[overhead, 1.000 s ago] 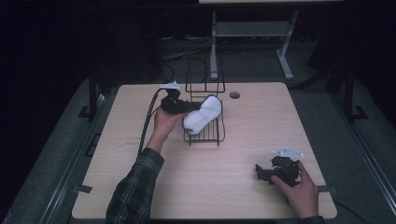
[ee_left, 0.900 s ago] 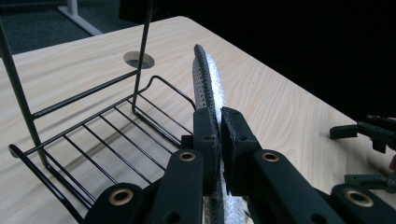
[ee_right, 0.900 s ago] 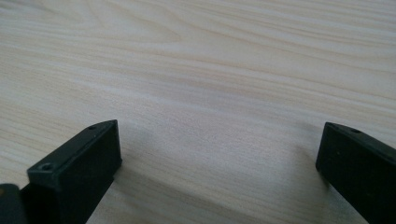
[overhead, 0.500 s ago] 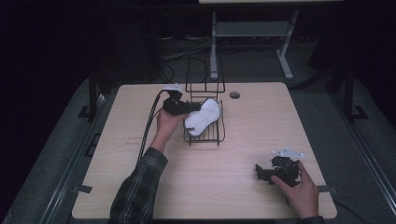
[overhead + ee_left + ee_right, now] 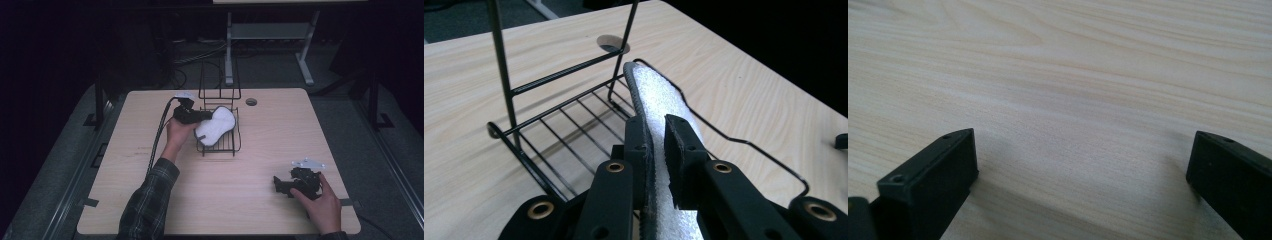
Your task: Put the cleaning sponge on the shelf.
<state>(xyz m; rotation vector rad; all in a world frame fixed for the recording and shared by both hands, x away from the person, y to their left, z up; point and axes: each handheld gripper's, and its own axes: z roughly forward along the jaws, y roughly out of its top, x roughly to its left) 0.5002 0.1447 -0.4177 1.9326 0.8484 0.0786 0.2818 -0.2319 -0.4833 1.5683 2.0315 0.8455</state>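
A white insole with a dark edge (image 5: 216, 127) leans tilted in a black wire rack (image 5: 220, 149), its far tip near the rack's back corner (image 5: 626, 65). My left gripper (image 5: 201, 118) comes at it from the left. In the left gripper view the insole (image 5: 659, 95) stands on edge between the jaws of my left gripper (image 5: 656, 127), which have just been opening. It rests against the left pad, and a thin strip of white shows before the right pad. My right gripper (image 5: 278, 183) lies on the table at the front right, open, with bare wood between its fingers (image 5: 1083, 145).
The rack has a tall wire back (image 5: 506, 60) at its far side. A round cable hole (image 5: 251, 102) sits in the wooden table (image 5: 240, 200) behind the rack. The left gripper's cable (image 5: 159, 132) trails along the table's left side. Dark floor surrounds the table.
The left gripper and the insole have shifted slightly down and left into the rack. The right hand and its gripper have stayed where they were.
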